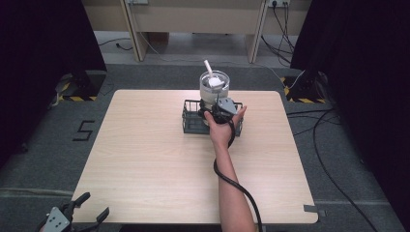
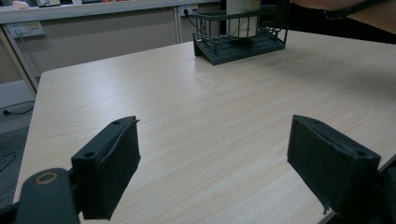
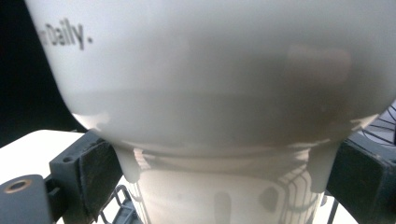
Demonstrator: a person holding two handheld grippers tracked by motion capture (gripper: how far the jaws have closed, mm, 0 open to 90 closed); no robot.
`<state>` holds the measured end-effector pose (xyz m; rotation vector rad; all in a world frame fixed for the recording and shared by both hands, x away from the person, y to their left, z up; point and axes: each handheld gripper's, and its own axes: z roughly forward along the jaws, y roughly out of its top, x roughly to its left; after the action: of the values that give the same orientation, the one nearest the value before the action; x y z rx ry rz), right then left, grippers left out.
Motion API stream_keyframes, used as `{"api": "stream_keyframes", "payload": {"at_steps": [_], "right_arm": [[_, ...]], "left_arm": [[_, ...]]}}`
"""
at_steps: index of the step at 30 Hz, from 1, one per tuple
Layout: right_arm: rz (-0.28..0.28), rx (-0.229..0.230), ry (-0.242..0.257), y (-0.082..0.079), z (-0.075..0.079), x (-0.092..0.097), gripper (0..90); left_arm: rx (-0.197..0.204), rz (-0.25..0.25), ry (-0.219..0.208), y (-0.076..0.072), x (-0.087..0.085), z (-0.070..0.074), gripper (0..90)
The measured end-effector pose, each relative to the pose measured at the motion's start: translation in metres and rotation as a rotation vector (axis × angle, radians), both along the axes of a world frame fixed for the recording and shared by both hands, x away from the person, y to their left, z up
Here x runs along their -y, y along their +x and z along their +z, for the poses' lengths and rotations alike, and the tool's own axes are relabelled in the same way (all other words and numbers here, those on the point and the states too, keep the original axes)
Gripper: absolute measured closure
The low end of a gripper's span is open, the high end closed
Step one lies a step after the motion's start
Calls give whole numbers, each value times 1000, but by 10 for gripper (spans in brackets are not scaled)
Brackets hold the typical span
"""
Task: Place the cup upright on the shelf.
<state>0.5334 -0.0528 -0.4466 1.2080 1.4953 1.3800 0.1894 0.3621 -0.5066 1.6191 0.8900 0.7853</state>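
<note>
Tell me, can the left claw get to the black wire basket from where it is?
Probably yes. The left claw sits open at the table's near corner, and bare tabletop lies between it and the basket; the right claw already works there, though.

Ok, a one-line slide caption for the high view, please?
Right tongs reach a white plastic cup with a straw standing in a dark wire basket on the pale wooden table.
</note>
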Motion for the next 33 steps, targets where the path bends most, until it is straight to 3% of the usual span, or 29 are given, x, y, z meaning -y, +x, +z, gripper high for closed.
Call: {"api": "stream_keyframes", "payload": {"at_steps": [17, 25, 33], "right_arm": [[-27, 26, -3, -5, 3, -2, 71], [-23, 63, -12, -8, 3, -2, 58], [-12, 64, -7, -13, 3, 1, 61]], "left_arm": [[1, 0, 2, 0, 0, 0, 163], [1, 1, 0, 0, 0, 0, 163], [1, 0, 2, 0, 0, 0, 163]]}}
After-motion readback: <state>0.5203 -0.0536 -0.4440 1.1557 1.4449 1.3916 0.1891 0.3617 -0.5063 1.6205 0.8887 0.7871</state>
